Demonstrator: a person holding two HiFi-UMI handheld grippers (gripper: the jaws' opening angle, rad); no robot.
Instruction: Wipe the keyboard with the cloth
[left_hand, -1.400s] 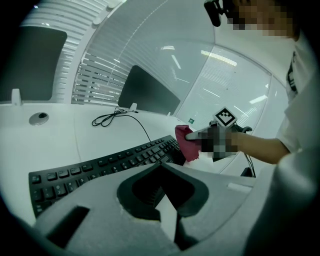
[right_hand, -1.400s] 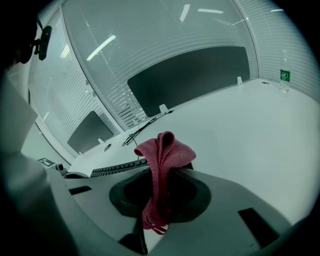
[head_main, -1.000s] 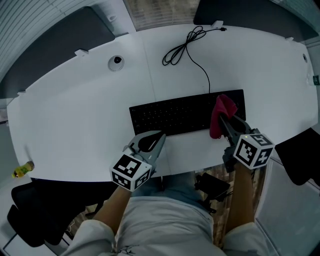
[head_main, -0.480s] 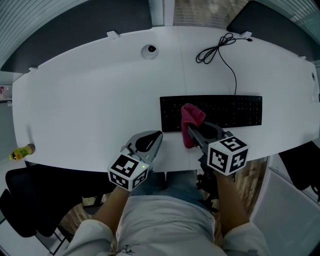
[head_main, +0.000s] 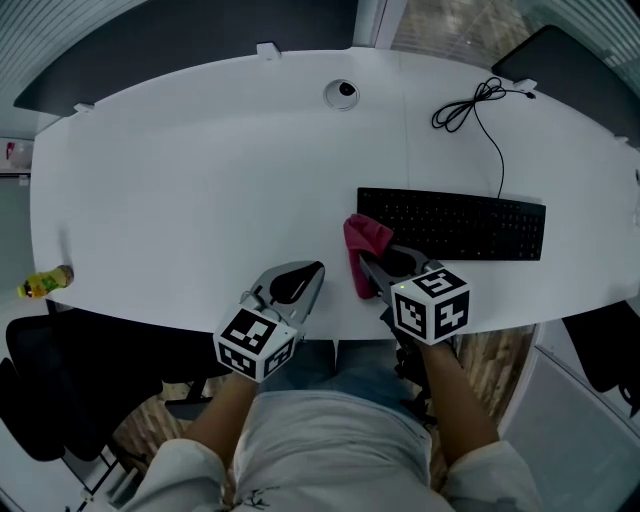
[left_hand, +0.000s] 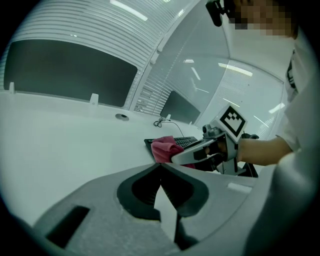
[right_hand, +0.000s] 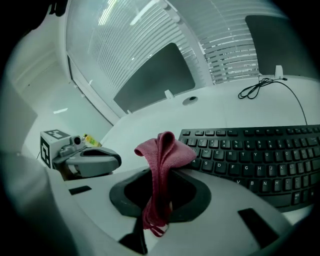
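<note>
The black keyboard (head_main: 452, 226) lies on the white desk (head_main: 180, 180), right of centre. My right gripper (head_main: 360, 268) is shut on the pink-red cloth (head_main: 365, 238), which bunches up at the keyboard's left end. In the right gripper view the cloth (right_hand: 162, 155) hangs down between the jaws, with the keyboard (right_hand: 255, 155) just right of it. My left gripper (head_main: 316, 270) is shut on nothing and hovers over the desk's near edge, left of the cloth. Looking along it, the cloth (left_hand: 165, 149) and the right gripper (left_hand: 200, 150) sit ahead of the keyboard (left_hand: 184, 142).
The keyboard's black cable (head_main: 480, 105) coils toward the desk's far right. A round grommet (head_main: 346, 93) sits at the far middle. A small yellow-green bottle (head_main: 42, 283) lies at the left edge. Dark chairs (head_main: 45, 400) stand below the desk's left and right corners.
My right gripper has dragged the cloth leftward along the keyboard, from its right part to its left end. The left gripper has stayed in place, shut.
</note>
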